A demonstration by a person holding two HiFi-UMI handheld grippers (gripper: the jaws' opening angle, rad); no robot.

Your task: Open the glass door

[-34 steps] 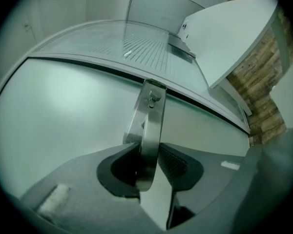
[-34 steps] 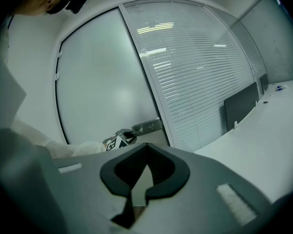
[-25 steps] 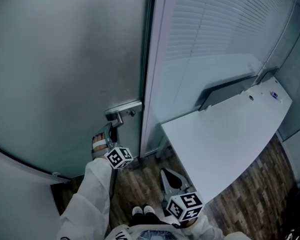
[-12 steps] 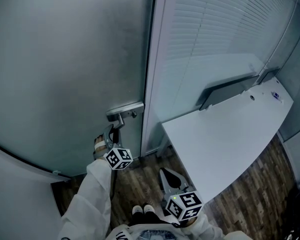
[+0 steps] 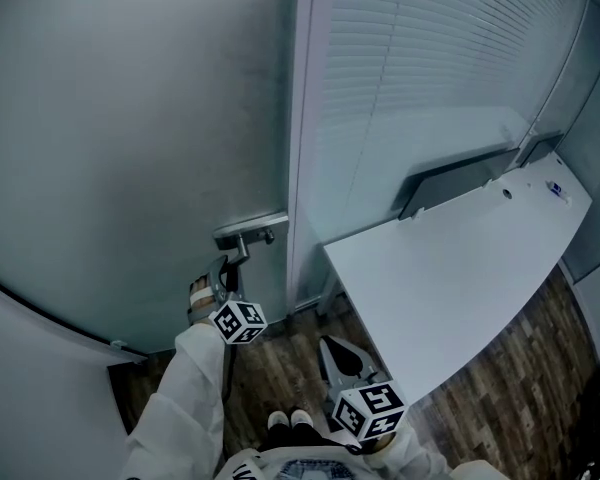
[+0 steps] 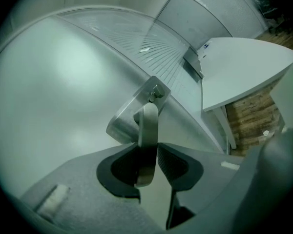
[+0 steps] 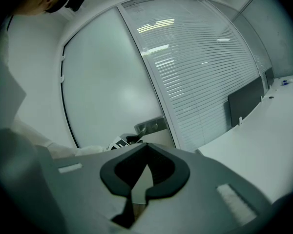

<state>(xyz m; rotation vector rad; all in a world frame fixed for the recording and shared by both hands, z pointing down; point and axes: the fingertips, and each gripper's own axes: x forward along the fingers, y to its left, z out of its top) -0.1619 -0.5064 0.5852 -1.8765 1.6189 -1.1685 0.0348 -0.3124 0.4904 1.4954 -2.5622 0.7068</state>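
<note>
clamping the lever handle point(image 6: 148, 121) with the left gripper point(image 6: 147, 150); right gripper point(image 7: 145, 152) closed, empty. next, probably swing the glass door point(image 5: 130, 118) open.

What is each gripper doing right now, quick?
Left gripper: closed on the door handle.
Right gripper: closed, holding nothing.

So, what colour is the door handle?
The door handle is silver-grey metal with a dull sheen. It shows best in the left gripper view.
</note>
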